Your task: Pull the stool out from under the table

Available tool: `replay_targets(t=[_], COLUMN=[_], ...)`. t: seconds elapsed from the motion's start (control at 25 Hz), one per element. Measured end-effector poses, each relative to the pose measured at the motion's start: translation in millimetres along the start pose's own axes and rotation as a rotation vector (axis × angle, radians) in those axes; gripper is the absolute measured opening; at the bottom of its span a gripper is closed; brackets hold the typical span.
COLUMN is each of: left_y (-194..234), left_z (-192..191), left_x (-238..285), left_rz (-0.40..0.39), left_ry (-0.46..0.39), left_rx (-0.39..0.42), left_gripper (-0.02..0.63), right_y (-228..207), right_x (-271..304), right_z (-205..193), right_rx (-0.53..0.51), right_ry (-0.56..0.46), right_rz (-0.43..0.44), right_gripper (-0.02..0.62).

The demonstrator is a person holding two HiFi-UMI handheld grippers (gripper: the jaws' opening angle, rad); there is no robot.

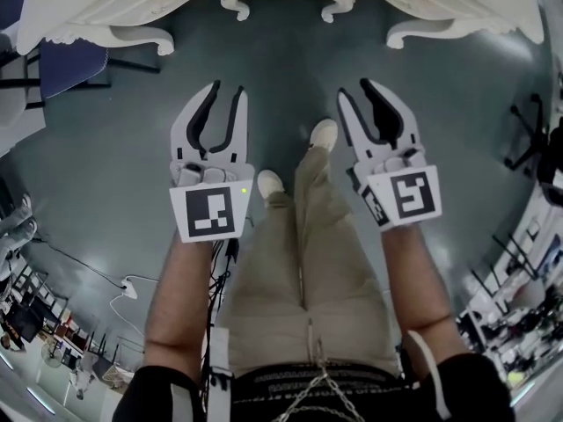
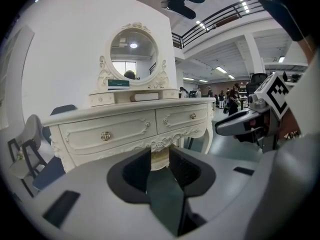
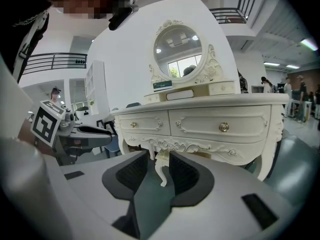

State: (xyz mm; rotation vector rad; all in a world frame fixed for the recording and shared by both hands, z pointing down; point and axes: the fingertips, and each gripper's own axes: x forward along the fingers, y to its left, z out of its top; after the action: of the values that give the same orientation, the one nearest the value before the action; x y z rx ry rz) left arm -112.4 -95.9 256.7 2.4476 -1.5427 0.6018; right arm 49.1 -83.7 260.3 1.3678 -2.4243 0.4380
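1. Head view: a white carved dressing table (image 1: 106, 11) runs along the top edge. A white stool with curved legs (image 1: 234, 1) stands beneath its centre, well apart from both grippers. The left gripper (image 1: 227, 90) and right gripper (image 1: 356, 90) are held side by side over the dark grey-green floor (image 1: 106, 148). Each has its jaws partly apart and holds nothing. The person's beige trousers (image 1: 299, 262) and white shoes (image 1: 324, 133) lie between them.
2. Left gripper view: the left gripper (image 2: 160, 156) has its jaws apart and empty. Part of the stool (image 2: 160, 160) shows through the gap, under the table (image 2: 125, 129). An oval mirror (image 2: 134, 54) stands on top of the table, and the right gripper (image 2: 240, 124) is at the right.
3. Right gripper view: the right gripper (image 3: 159, 164) has its jaws apart and empty. One curved stool leg (image 3: 161, 173) shows through the gap, below the drawers of the table (image 3: 200, 126), untouched. The left gripper (image 3: 95, 133) is at the left.
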Motion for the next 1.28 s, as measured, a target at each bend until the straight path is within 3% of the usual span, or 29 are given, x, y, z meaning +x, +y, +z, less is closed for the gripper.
replay_targets(t=[0.4,0.6,0.84,1.28], left_y=[0,-9,-3,21], left_z=[7,-5,-33,-111], left_x=[55,82,111,171], left_rz=[0.035,0.036,0.081,0.178], left_ry=[0.04,0.107,0.186,0.302], left_rx=[0.019,0.037,0.077,0.048], left_gripper=[0.098,0.107,0.115,0.123], right_y=[-54,-76,-96,-121], right_x=[37,53,77,136], right_z=[4,-7,-33,-90], right_rx=[-0.043,-0.067,-0.099,-0.192], right_ry=[0.049,0.084,0.13,0.244], right_rz=[0.054,0.083,0.106,0.106], right_gripper=[0.117,0.117,0.118,0.143])
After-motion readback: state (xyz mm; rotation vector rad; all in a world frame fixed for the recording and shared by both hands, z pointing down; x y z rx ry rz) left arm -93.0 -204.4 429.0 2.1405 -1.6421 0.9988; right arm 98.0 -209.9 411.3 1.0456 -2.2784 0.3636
